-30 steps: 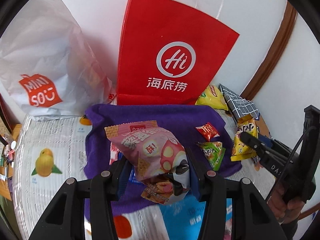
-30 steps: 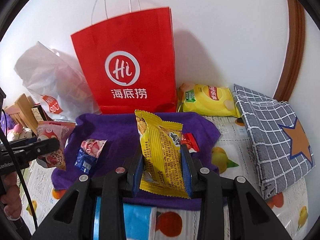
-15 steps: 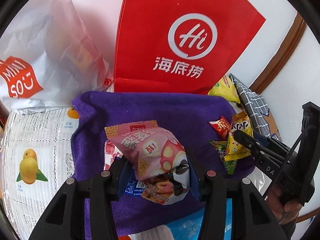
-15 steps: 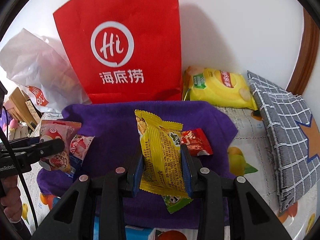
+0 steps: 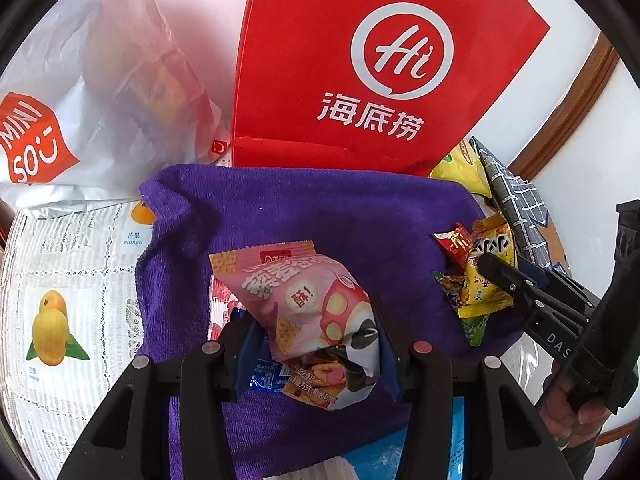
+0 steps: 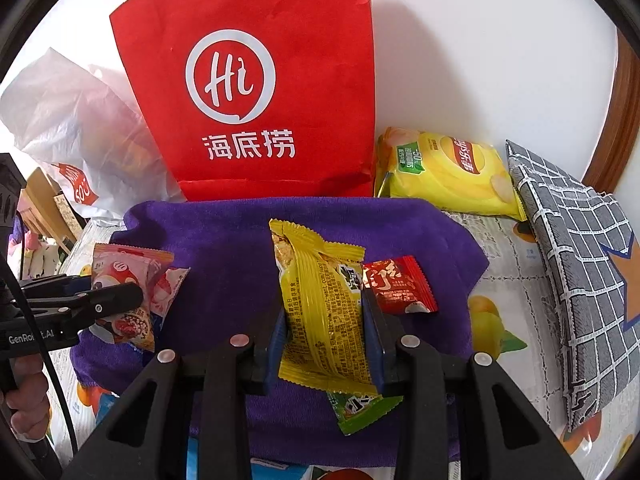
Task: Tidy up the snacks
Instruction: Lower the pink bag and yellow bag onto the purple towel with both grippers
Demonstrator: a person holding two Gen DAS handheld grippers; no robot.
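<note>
Nearest the left wrist camera, the left gripper [image 5: 316, 344] is clamped on a puffy pink plastic snack packet printed with a mushroom [image 5: 304, 304], its blue pads pressing both sides. Under it a small blue-and-white wrapper [image 5: 266, 376] lies on the purple terry cloth [image 5: 320, 216].

In the right wrist view, the right gripper [image 6: 326, 332] is clamped on a flat yellow foil snack packet [image 6: 320, 304] held upright above the same cloth. A green wrapper [image 6: 360, 408] lies beneath it, and a small red wrapper [image 6: 400, 286] lies just beside it on the cloth.

Behind the cloth stands a red paper carrier bag with a white round logo [image 6: 256, 92]. To its left slumps a white plastic shopping bag [image 5: 100, 92]; to its right lie a yellow crisp bag [image 6: 448, 176] and a grey checked fabric pouch [image 6: 576, 248]. All rest on a fruit-printed table cover [image 5: 60, 280].
</note>
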